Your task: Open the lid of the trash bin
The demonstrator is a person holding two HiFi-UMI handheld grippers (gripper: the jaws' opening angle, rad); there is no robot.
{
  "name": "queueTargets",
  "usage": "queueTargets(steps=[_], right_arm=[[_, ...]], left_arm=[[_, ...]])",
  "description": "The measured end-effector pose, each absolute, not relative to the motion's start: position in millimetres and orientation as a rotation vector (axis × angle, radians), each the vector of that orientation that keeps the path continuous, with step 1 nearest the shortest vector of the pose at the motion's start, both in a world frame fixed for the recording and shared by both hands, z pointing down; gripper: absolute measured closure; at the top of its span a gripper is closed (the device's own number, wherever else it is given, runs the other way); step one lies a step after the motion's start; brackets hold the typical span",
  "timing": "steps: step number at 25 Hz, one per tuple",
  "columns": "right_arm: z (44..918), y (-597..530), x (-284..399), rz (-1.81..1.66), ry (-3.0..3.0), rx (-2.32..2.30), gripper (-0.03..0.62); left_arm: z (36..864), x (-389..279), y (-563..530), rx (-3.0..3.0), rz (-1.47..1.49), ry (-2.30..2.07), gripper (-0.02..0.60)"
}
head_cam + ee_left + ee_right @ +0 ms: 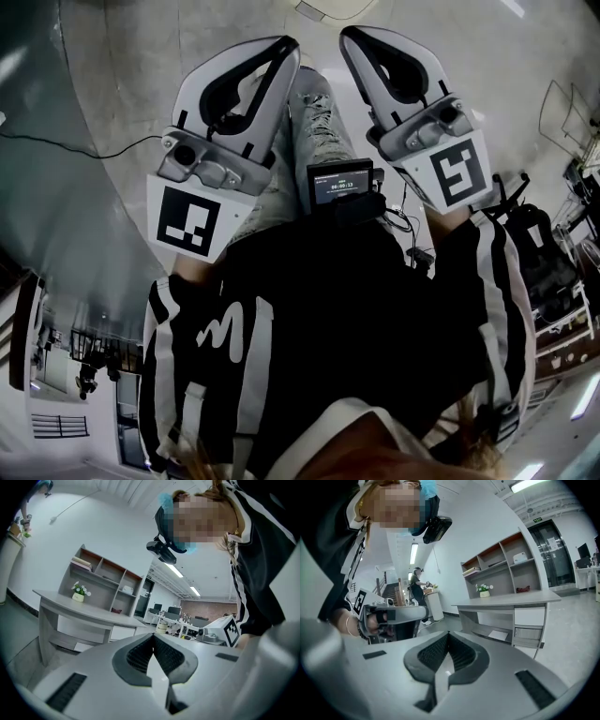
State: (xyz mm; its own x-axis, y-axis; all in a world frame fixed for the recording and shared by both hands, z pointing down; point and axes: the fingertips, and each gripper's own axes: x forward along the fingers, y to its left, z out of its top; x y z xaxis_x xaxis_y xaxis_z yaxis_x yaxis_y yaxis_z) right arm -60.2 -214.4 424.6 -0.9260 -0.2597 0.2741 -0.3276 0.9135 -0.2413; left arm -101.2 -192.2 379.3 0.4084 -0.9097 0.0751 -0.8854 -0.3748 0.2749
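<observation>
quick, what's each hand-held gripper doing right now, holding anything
Left white hand-held gripper: closed, jaws tip to tip, nothing between them.
Right white hand-held gripper: closed, also empty.

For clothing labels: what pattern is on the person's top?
Black top with white sleeve stripes; clearest in the head view.

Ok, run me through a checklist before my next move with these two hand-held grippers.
1. Trash bin in sight: not ok, no view shows it.
2. Left hand-held gripper empty: ok, jaws together on nothing.
3. Right hand-held gripper empty: ok, jaws together on nothing.
4. Jaws open for a lid: not ok, both shut.
5. Distance to the bin: cannot tell.
</observation>
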Motion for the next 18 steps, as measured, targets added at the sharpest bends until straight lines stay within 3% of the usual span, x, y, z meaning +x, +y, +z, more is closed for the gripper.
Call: queueTargets(steps=[18], right_arm=[[485, -211, -68, 0.378, -2.754, 0.425, 0.589]], left_arm=[[396, -77, -183, 2.41, -0.115, -1.471, 0.577]])
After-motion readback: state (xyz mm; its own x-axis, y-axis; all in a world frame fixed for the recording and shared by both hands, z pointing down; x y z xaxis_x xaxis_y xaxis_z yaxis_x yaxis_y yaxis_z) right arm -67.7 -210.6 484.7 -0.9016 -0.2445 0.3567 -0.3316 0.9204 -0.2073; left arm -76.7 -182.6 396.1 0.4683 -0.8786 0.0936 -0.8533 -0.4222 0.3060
